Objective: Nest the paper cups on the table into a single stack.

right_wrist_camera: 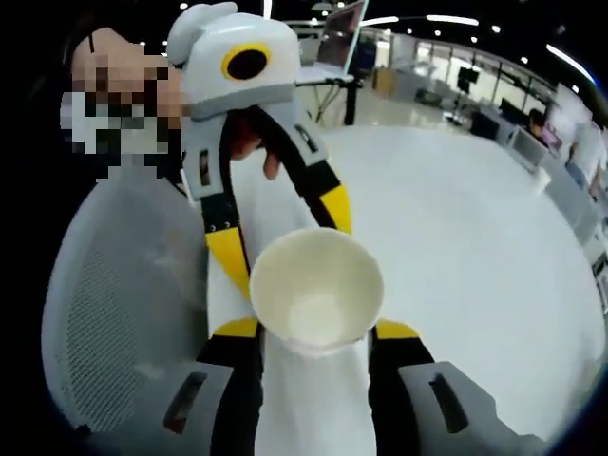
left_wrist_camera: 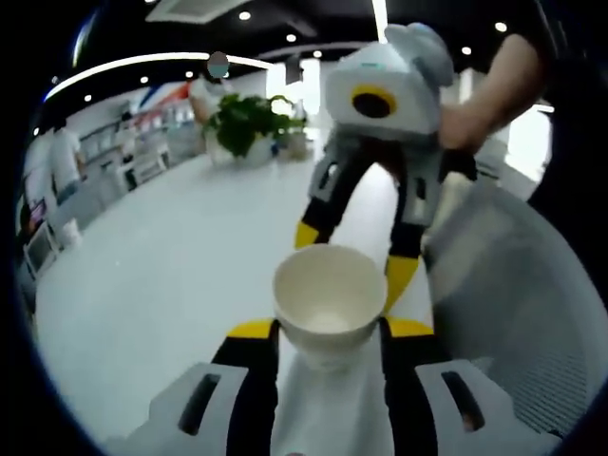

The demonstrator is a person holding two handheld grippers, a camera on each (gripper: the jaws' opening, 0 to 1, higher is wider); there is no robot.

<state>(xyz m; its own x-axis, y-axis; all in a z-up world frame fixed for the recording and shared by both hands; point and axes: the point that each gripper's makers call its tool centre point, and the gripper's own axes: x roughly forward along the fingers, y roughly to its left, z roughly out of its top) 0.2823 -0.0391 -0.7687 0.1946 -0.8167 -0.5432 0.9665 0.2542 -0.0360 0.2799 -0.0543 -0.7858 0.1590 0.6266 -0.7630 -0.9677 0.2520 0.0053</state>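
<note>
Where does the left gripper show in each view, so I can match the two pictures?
Left gripper view: the left gripper rises from bottom centre, its fingers flanking a cup.
Right gripper view: the left gripper reaches in from the upper left, pointing down toward the centre.
Shared landmark: the mesh chair, on the right in the left gripper view and on the left in the right gripper view.

Both views are brightly lit from above by round recessed ceiling lamps (left_wrist_camera: 245, 15) and long curved light strips (right_wrist_camera: 446, 19). The glossy white tabletop (left_wrist_camera: 180, 256) glares pale and nearly shadowless. Fisheye distortion bends straight lines hard toward the edges. Backgrounds are soft, and the near white paper cup (right_wrist_camera: 316, 294) is slightly blurred and washed out.
</note>
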